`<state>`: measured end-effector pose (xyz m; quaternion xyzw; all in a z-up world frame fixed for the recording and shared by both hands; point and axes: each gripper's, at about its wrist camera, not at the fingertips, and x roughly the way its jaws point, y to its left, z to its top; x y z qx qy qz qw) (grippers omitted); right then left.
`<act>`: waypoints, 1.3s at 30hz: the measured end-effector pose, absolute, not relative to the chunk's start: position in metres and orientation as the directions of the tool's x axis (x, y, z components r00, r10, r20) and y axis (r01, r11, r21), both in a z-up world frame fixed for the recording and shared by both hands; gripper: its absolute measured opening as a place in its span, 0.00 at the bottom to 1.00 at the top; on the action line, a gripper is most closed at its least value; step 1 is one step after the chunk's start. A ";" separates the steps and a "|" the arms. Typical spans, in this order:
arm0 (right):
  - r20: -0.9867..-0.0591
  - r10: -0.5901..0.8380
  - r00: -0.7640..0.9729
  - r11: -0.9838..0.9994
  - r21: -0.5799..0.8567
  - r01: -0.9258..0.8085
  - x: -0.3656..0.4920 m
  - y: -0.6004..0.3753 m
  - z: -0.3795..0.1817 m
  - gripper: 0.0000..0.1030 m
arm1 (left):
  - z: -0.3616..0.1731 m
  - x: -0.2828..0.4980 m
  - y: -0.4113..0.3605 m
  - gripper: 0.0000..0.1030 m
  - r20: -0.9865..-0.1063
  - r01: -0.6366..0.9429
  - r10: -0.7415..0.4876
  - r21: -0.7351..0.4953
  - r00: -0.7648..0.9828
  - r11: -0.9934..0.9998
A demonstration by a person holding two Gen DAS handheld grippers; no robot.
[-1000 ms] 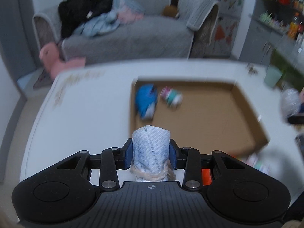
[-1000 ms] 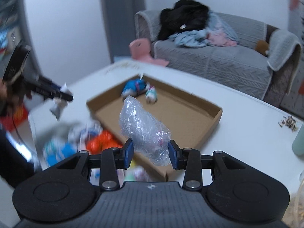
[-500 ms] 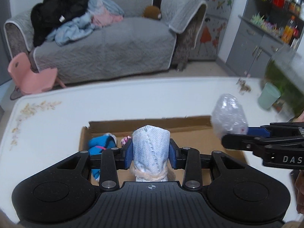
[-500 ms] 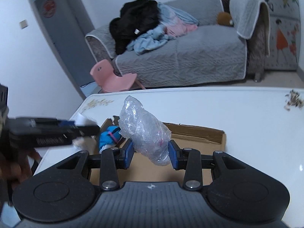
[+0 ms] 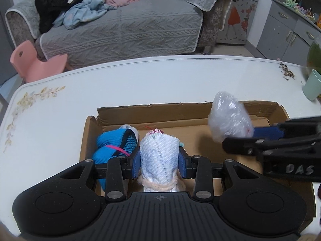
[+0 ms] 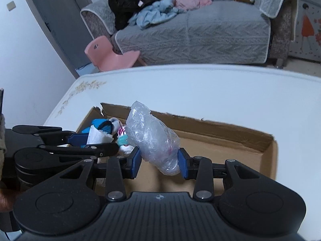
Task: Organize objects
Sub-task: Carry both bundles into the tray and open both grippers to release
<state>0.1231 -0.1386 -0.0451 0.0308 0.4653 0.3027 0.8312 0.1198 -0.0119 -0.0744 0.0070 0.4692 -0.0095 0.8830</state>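
Our left gripper (image 5: 159, 165): jaws narrow, clamped on a pale-blue rolled sock (image 5: 158, 160). Our right gripper (image 6: 159, 164): jaws narrow, clamped on a clear plastic bundle (image 6: 154, 140), over the cardboard box (image 6: 268, 156).

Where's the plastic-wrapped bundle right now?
The plastic-wrapped bundle is clamped in the right gripper, held above the cardboard box, to the right of the left gripper and its white sock roll.

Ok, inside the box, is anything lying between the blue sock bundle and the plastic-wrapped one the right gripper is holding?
Yes. In the right wrist view, a pink-white-teal rolled bundle lies between the blue bundle and the plastic-wrapped bundle; the left gripper crosses there with its white sock.
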 end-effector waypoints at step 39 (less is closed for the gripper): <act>-0.743 0.563 0.362 0.815 0.426 -0.393 0.130 -0.139 -0.047 0.57 | -0.062 0.111 -0.004 0.73 -0.826 -0.034 0.009 -0.012 0.563 0.999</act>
